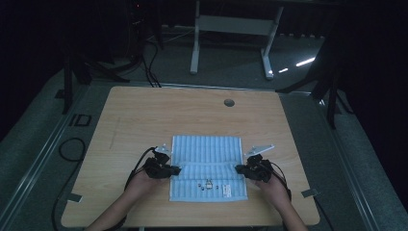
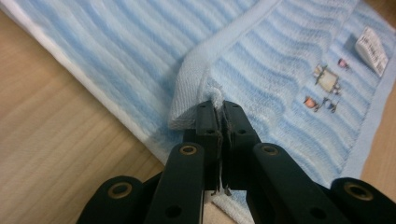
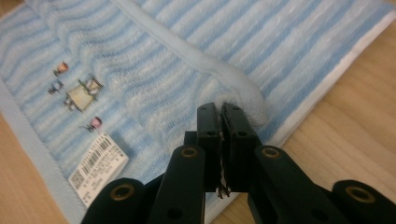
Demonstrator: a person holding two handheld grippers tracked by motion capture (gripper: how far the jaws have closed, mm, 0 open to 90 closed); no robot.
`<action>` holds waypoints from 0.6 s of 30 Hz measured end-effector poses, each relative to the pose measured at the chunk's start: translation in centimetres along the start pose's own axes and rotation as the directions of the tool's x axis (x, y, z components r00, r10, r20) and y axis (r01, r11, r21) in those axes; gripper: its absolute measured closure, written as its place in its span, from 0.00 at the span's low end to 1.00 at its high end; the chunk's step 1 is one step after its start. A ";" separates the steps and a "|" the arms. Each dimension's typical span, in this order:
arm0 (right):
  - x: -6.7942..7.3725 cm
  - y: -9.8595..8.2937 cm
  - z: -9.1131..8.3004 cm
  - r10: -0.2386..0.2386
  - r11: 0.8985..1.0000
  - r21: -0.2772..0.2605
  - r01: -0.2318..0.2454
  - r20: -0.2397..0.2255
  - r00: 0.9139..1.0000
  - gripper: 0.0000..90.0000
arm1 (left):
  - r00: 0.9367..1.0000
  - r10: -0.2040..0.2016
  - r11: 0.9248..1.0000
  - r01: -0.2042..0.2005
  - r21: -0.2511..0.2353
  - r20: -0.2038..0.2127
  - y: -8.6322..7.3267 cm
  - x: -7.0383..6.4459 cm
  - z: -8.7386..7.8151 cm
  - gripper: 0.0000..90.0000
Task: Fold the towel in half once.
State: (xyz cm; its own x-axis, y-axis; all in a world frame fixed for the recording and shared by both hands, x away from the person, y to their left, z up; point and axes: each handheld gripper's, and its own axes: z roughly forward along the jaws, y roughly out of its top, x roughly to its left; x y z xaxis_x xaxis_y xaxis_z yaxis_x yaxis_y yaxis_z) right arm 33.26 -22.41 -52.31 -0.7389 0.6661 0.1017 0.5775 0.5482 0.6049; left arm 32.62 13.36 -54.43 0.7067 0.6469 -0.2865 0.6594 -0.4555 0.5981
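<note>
- the blue striped towel (image 1: 207, 166) lies lower centre of the high view on the counter (image 1: 144, 115), its near part doubled over.
- left claw (image 1: 174, 169) and right claw (image 1: 239, 168) each pinch a folded corner — clenched on cloth.
- fold looks half done — the next fold remains.

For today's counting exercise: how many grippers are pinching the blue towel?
2. The left gripper is shut on the blue towel at its left edge; the right gripper is shut on its right edge, both at the fold.
</note>
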 end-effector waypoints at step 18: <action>3.7 -3.0 -7.9 -0.038 0.993 -0.113 0.028 -0.093 0.995 0.72 | 0.956 0.243 0.970 -0.238 -0.051 0.167 -2.8 -4.9 -5.4 0.55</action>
State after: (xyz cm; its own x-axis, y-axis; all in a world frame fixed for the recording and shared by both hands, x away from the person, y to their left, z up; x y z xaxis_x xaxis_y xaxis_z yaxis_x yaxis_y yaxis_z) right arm 26.03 -25.55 -47.46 -0.7894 0.5950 0.1513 0.5140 0.5058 0.6928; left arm 25.90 14.73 -50.69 0.8782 0.4056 -0.2533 0.4586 -0.5645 0.6863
